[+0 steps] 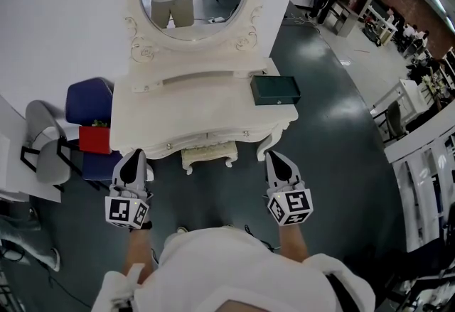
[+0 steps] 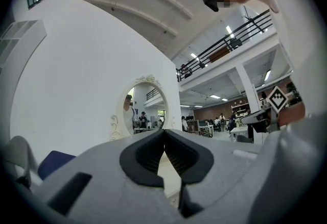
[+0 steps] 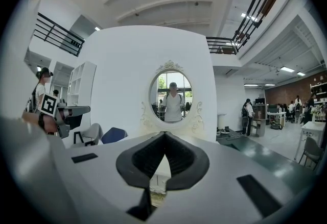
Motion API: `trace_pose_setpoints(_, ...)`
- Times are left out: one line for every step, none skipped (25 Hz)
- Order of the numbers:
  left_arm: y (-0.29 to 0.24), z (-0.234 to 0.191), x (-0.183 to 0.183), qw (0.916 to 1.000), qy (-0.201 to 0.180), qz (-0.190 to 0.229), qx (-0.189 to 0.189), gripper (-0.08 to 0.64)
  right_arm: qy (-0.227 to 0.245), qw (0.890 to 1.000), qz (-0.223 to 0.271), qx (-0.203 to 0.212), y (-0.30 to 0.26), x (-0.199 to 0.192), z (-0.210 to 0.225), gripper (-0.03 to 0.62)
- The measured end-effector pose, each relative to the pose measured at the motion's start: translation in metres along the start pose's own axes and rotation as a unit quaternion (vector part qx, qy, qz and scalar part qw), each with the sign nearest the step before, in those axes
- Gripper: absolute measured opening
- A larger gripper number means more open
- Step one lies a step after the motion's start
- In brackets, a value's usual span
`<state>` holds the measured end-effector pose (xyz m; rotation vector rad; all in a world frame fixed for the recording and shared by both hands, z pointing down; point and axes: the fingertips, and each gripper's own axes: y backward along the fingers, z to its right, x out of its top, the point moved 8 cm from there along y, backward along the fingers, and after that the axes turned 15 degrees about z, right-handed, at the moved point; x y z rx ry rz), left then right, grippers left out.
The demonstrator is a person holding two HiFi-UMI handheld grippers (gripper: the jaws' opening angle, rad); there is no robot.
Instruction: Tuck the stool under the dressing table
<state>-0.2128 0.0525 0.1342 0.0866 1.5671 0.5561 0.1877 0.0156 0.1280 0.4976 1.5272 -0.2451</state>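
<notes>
Fingers together and empty, the left gripper [image 1: 134, 156] and right gripper [image 1: 274, 157] should nudge the centre-frame stool [image 1: 207, 155] squarely under the surface [image 1: 178, 113].

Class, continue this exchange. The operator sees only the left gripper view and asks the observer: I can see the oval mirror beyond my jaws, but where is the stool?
Observer: In the head view the stool stands between the front legs of the dressing table. It is mostly under the table, with its front edge showing.
Operator: Is anything lying on the tabletop?
Observer: Yes, a dark green box lies on the end nearer the right gripper's side.
Operator: How do the right gripper's jaws stand?
Observer: The right gripper has its jaws together, with nothing between them.
</notes>
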Motion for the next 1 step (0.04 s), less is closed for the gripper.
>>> trace_pose_setpoints(-0.0004, 0.0005, 0.0004, 1.0000, 0.002, 0.000, 0.003, 0.017, 0.000, 1.000, -0.001, 0.001, -0.0002, -0.0003, 0.0000, 0.000)
